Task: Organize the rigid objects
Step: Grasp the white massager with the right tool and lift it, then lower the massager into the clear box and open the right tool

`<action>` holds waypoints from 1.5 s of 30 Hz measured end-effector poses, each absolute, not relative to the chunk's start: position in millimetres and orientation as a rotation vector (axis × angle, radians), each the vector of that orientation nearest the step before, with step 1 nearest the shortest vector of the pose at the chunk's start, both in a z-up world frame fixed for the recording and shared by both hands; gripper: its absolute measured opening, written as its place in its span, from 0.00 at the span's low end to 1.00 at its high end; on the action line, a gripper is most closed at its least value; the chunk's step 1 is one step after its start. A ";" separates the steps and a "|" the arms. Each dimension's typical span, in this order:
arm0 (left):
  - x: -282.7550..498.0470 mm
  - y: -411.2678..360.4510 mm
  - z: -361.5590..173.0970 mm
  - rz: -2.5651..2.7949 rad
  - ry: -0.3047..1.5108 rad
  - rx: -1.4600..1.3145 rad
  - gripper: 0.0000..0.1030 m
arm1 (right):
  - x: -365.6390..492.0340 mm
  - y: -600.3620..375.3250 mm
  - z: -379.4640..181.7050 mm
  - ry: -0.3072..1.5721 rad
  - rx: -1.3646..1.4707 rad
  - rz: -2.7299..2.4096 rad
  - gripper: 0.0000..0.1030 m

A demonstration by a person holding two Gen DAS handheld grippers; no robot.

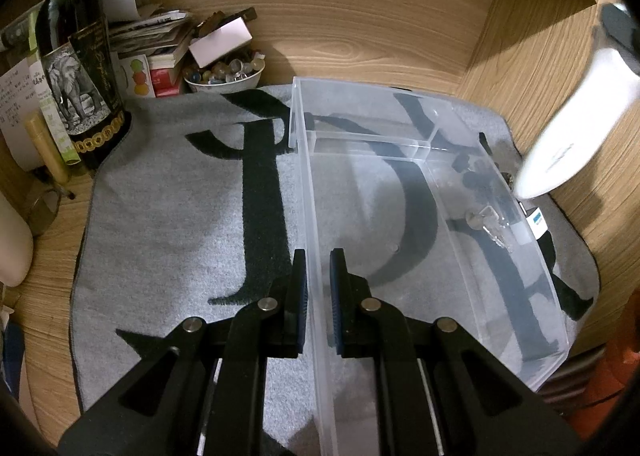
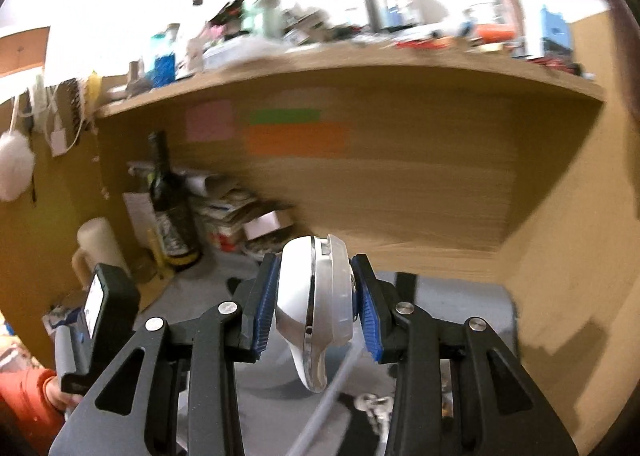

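Left claw [image 1: 318, 288] is pinched together on the near left wall of the clear plastic divided organizer box [image 1: 520, 256], which sits on the right half of the grey woven mat with big black lettering [image 1: 168, 224]. I reckon I'm holding it there just to keep the box from sliding while the other hand loads it. Right claw [image 2: 314, 308] is partly apart, blue pads clamped on both sides of a white-and-chrome rounded gadget [image 2: 316, 308]; can't tell exactly what it is. It's up in the air above the mat's right edge, so my guess is it's headed for one of the compartments. A small bunch of silver keys [image 1: 490, 222] already lies in the narrow right compartment, against the box's right wall.
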State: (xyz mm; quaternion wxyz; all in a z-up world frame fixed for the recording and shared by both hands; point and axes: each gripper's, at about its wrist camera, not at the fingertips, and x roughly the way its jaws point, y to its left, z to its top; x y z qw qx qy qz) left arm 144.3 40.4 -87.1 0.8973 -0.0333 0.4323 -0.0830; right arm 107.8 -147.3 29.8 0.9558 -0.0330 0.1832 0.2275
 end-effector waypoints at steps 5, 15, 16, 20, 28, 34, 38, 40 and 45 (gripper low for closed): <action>143.4 41.0 -87.6 -0.171 0.890 -0.069 0.10 | 121.7 -125.3 14.9 0.456 -0.081 0.542 0.33; 142.1 40.9 -87.8 -0.174 0.887 -0.062 0.10 | 157.6 -81.3 -22.7 0.654 -0.178 0.606 0.33; 142.0 41.0 -88.0 -0.173 0.887 -0.061 0.09 | 161.5 -79.1 -26.0 0.672 -0.188 0.607 0.33; 142.5 41.0 -88.6 -0.175 0.886 -0.062 0.10 | 174.5 -73.2 -33.8 0.730 -0.212 0.612 0.33; 142.7 40.9 -88.8 -0.178 0.883 -0.054 0.10 | 202.2 -59.0 -70.7 0.914 -0.280 0.600 0.33; 142.3 39.8 -88.3 -0.179 0.882 -0.048 0.10 | 201.0 -53.6 -82.3 0.971 -0.333 0.620 0.33; 142.9 39.9 -88.6 -0.177 0.884 -0.047 0.09 | 196.8 -54.8 -79.1 0.954 -0.342 0.617 0.39; 143.1 40.4 -89.2 -0.176 0.883 -0.046 0.09 | 196.0 -56.5 -78.0 0.939 -0.333 0.613 0.53; 144.6 40.8 -89.7 -0.177 0.884 -0.045 0.09 | 190.4 -67.8 -66.3 0.878 -0.305 0.591 0.55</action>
